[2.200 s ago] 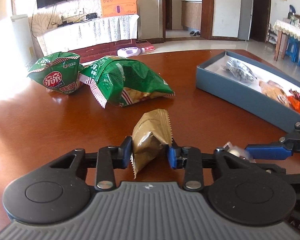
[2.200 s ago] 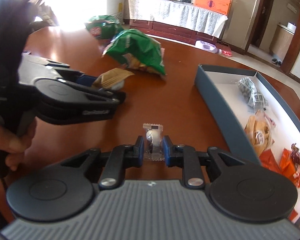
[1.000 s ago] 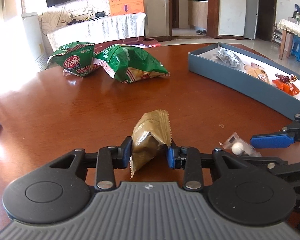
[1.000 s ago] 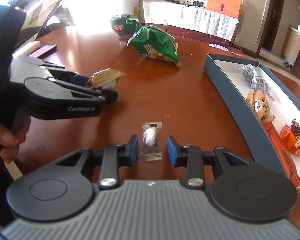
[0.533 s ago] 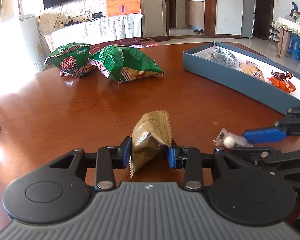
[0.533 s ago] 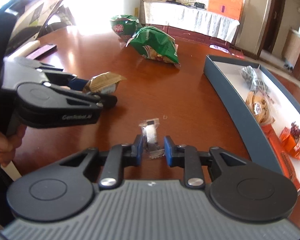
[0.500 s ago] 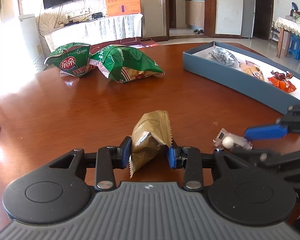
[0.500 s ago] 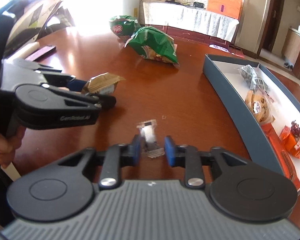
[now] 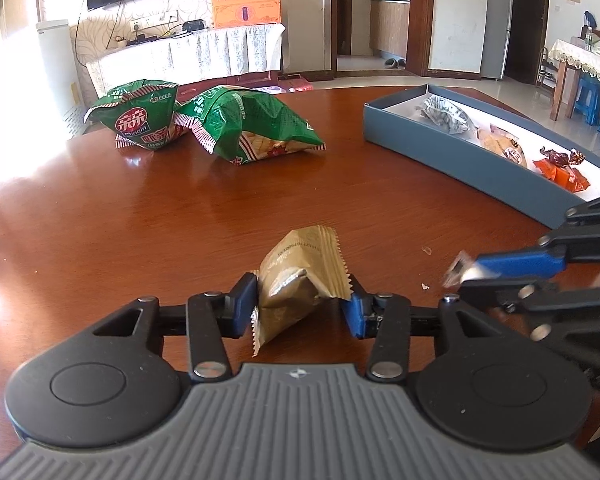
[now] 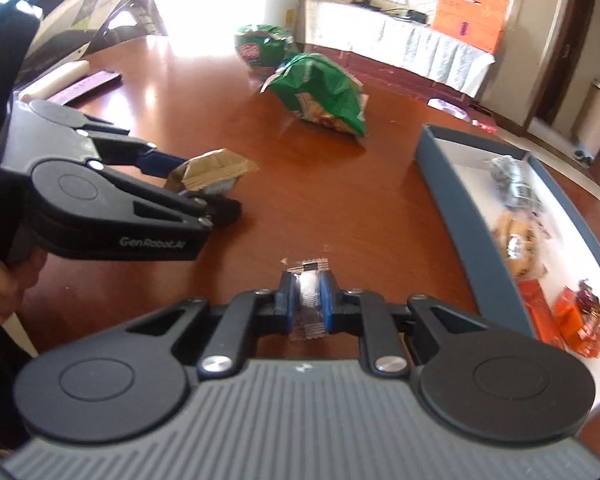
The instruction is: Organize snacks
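My left gripper (image 9: 302, 304) is shut on a gold-brown snack packet (image 9: 300, 276), held just above the brown table (image 9: 148, 216); it shows at the left in the right wrist view (image 10: 210, 170). My right gripper (image 10: 309, 300) is shut on a small clear-wrapped candy (image 10: 309, 296), lifted off the table; it also shows in the left wrist view (image 9: 460, 270). The blue-grey box (image 10: 460, 204) with white inside lies to the right and holds several wrapped snacks (image 10: 516, 240). It shows in the left wrist view too (image 9: 452, 152).
Two green chip bags (image 9: 248, 128) (image 9: 142, 120) lie at the far side of the table. A dark flat object (image 10: 92, 82) and a pale roll (image 10: 54, 82) lie at the far left. Small crumbs (image 9: 426, 250) are on the table.
My right gripper opened, then closed on the clear-wrapped candy and lifted it off the table. My left gripper has kept hold of the gold-brown packet and barely moved.
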The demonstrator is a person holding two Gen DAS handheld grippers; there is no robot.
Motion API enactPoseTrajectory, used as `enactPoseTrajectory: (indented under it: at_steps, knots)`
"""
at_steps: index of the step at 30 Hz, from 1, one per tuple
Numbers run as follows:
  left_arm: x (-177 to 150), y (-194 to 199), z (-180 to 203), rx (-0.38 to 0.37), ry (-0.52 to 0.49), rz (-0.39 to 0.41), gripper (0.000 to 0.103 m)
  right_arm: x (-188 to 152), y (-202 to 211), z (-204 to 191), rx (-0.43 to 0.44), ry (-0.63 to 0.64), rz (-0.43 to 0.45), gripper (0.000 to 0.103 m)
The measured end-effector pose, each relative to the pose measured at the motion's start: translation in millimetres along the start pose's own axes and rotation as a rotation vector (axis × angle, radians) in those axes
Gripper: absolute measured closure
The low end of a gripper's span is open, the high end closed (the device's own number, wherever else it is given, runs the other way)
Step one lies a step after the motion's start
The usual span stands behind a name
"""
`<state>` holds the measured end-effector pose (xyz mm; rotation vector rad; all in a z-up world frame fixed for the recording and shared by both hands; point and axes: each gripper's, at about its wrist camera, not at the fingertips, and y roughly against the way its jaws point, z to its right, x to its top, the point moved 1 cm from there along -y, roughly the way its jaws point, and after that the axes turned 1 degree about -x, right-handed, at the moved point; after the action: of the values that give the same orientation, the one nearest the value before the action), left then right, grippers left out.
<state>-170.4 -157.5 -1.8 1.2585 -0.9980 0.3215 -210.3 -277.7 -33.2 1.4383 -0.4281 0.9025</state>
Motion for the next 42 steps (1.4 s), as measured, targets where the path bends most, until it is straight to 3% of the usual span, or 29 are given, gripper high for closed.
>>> enactPoseTrajectory:
  at_steps: [7, 13, 42]
  knots:
    - [3, -3, 2, 0.002, 0.005, 0.007, 0.052, 6, 21, 17, -0.012, -0.090, 0.083, 0.086]
    - [7, -8, 11, 0.003, -0.013, 0.020, 0.062, 12, 36, 23, -0.020, -0.111, 0.150, 0.086]
    - [42, -7, 51, -0.024, -0.064, 0.115, 0.065, 19, 66, 46, -0.065, -0.152, 0.251, 0.086]
